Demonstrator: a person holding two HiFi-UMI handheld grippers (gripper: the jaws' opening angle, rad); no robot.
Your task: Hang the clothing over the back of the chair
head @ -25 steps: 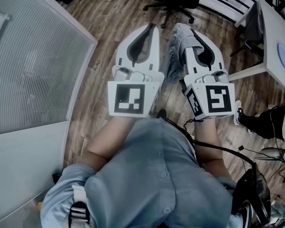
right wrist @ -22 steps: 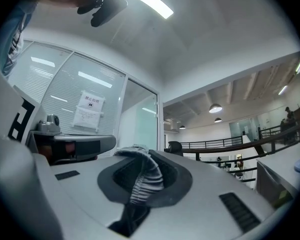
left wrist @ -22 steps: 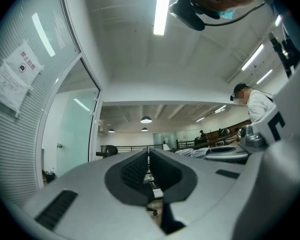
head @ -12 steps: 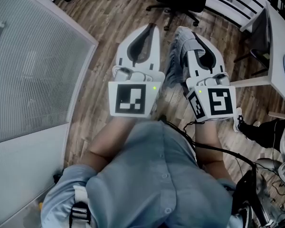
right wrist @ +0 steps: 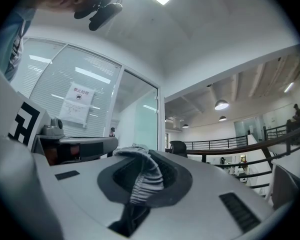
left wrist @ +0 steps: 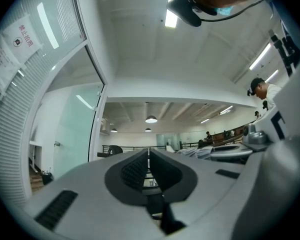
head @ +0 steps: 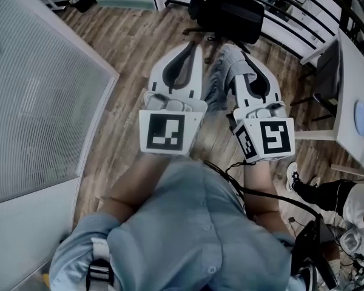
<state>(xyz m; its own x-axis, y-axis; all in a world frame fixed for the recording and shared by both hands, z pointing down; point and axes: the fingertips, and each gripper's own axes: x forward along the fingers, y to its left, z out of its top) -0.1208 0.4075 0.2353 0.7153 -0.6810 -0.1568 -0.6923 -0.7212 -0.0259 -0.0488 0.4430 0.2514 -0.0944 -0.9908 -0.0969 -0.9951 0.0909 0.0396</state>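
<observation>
Floor: wooden floor (head: 139,41) runs up to the black chair (head: 230,14), with a ribbed glass partition (head: 36,102) to the chair's left and a white table (head: 352,59) to its right.
Clothing: grey striped clothing (head: 221,77), just short of the chair, hangs toward the floor.
Right gripper: right gripper (head: 241,48) has its jaws clamped on a fold of the clothing.
Left gripper: left gripper (head: 193,44) has its jaws together and empty, equally short of the chair.
Doing it well: probably carry the fabric high enough to clear the chair's back, pinch a second edge with the left jaws, and spread it centred before letting go.
Hard to make out: which dark part is the chair's back, the garment's type, and its full length behind the grippers.
</observation>
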